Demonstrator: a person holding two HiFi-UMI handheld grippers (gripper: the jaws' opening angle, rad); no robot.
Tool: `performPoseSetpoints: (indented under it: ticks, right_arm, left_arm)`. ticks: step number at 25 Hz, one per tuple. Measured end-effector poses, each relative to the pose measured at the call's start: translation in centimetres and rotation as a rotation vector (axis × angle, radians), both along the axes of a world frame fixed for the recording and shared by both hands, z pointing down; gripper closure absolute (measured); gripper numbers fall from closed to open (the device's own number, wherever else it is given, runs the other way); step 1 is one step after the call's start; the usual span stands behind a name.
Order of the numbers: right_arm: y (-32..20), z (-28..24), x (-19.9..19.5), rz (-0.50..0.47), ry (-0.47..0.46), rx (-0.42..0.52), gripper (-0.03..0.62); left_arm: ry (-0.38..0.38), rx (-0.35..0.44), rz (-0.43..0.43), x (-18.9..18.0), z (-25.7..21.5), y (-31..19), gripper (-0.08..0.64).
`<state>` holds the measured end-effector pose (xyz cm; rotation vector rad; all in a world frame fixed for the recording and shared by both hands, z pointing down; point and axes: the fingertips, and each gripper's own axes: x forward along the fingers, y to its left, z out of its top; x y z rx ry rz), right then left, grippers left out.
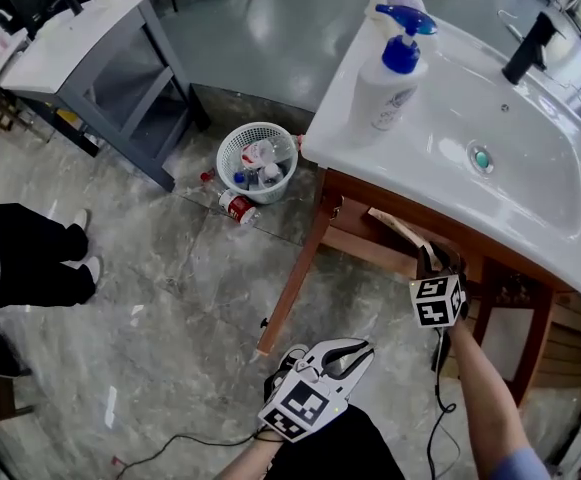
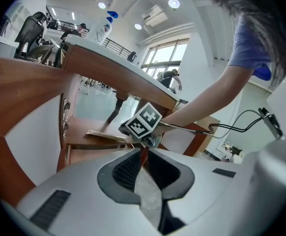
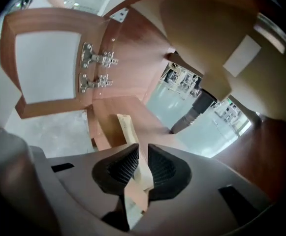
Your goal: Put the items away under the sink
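Observation:
Under the white sink (image 1: 530, 183) stands a brown wooden cabinet with a shelf (image 3: 143, 114). My right gripper (image 1: 428, 258) (image 3: 143, 149) reaches in over that shelf, shut on a thin pale wooden piece (image 3: 129, 129). The piece runs between its pads and slants up to the left, out past the cabinet's front (image 1: 395, 228). In the left gripper view the piece (image 2: 103, 134) lies beside the right gripper's marker cube (image 2: 143, 122). My left gripper (image 1: 363, 349) (image 2: 143, 151) hangs low in front of the cabinet, pointing at it, shut and holding nothing.
The cabinet door (image 3: 47, 68) with two metal hinges stands open at the left. A dark drain pipe (image 3: 192, 114) comes down inside. A pump bottle (image 1: 385, 83) sits on the sink's corner. A white basket (image 1: 257, 161) with bottles, a can (image 1: 237, 206), a grey table (image 1: 100, 48) and a person's legs (image 1: 30, 258) are on the left.

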<state>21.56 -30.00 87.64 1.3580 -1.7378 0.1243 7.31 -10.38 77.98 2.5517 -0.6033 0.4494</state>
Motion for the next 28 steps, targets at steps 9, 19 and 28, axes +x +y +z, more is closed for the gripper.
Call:
performPoseSetpoints:
  ticks: [9, 19, 28]
  right_arm:
    - [4.1, -4.0, -1.9, 0.028, -0.289, -0.016, 0.577]
    - [8.8, -7.5, -1.3, 0.189, -0.526, -0.155, 0.578]
    - [12.3, -13.3, -0.8, 0.211, -0.598, -0.126, 0.580]
  left_arm:
    - [-0.005, -0.015, 0.011, 0.5, -3.7, 1.3, 0.512]
    - [-0.017, -0.011, 0.005, 0.8, -7.8, 2.1, 0.512]
    - [-0.018, 0.005, -0.024, 0.4, -11.9, 2.6, 0.512]
